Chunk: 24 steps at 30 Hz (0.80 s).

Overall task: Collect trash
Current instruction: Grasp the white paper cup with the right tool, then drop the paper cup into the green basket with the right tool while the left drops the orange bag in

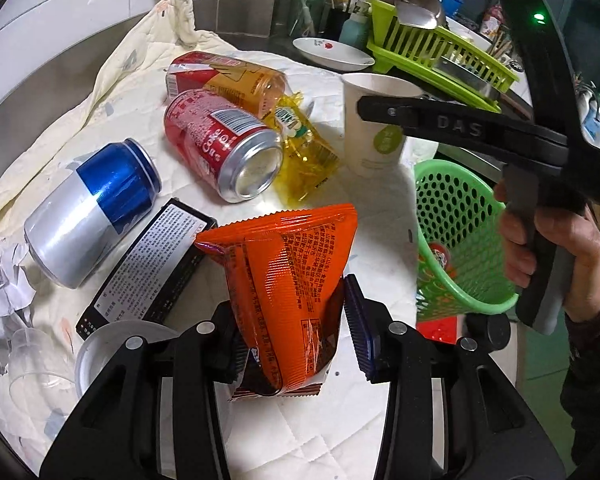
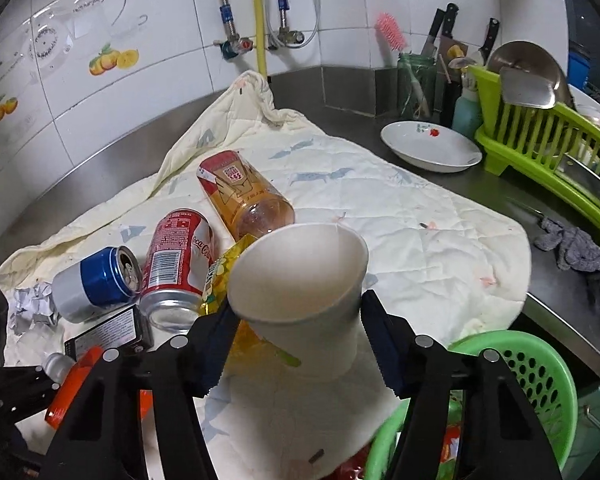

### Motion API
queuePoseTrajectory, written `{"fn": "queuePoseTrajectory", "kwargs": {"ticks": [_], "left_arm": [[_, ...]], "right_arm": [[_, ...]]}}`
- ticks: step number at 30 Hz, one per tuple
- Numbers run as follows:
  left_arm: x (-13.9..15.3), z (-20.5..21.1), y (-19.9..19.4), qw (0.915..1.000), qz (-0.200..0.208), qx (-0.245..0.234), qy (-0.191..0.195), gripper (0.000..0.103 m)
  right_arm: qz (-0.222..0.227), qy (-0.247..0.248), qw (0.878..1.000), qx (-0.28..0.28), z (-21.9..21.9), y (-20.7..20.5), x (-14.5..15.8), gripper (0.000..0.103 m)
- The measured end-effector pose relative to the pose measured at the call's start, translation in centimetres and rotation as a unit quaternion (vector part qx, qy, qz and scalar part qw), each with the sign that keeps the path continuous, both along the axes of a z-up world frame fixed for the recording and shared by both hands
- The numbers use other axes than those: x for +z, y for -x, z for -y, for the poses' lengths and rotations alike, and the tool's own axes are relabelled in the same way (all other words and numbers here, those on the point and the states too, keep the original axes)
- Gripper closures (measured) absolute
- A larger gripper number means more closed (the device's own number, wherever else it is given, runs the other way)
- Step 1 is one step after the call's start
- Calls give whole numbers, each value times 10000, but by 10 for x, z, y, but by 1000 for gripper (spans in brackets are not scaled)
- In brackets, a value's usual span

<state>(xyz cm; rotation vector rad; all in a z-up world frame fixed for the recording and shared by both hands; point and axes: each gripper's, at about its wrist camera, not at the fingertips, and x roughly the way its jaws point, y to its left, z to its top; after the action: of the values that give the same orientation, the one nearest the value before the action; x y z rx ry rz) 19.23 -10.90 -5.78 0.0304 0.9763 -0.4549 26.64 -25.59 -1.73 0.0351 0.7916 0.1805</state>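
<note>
My left gripper [image 1: 296, 332] is shut on an orange snack bag [image 1: 288, 276], held just above the quilted cloth [image 1: 340, 420]. My right gripper [image 2: 300, 344] is shut on a white paper cup [image 2: 304, 296], squeezing its rim; the cup also shows in the left wrist view [image 1: 376, 124]. A red Coke can [image 1: 220, 144], a blue and silver can [image 1: 88, 212], an orange-labelled plastic bottle [image 1: 224, 76], a yellow wrapper [image 1: 304, 148] and a black box [image 1: 152, 272] lie on the cloth. A green perforated basket [image 1: 456, 240] stands at the cloth's right edge and also shows in the right wrist view [image 2: 532, 376].
Crumpled paper [image 1: 4, 304], a clear plastic cup [image 1: 36, 360] and a white lid [image 1: 112, 340] lie at the left. A white dish [image 2: 428, 146], a green dish rack [image 2: 548, 148], a knife jar [image 2: 416, 80] and a grey rag [image 2: 584, 256] sit on the steel counter.
</note>
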Motion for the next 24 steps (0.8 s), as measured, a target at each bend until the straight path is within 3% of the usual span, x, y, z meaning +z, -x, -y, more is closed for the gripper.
{"fn": "queuePoseTrajectory", "kwargs": {"ticks": [13, 24], "left_arm": [[14, 30, 6, 9995, 114, -268, 99, 61], [23, 91, 14, 9965, 171, -799, 164, 61]], "right_arm": [[51, 54, 9993, -366, 51, 54, 9, 44], [-374, 328, 9921, -1150, 130, 105, -28, 43]]}}
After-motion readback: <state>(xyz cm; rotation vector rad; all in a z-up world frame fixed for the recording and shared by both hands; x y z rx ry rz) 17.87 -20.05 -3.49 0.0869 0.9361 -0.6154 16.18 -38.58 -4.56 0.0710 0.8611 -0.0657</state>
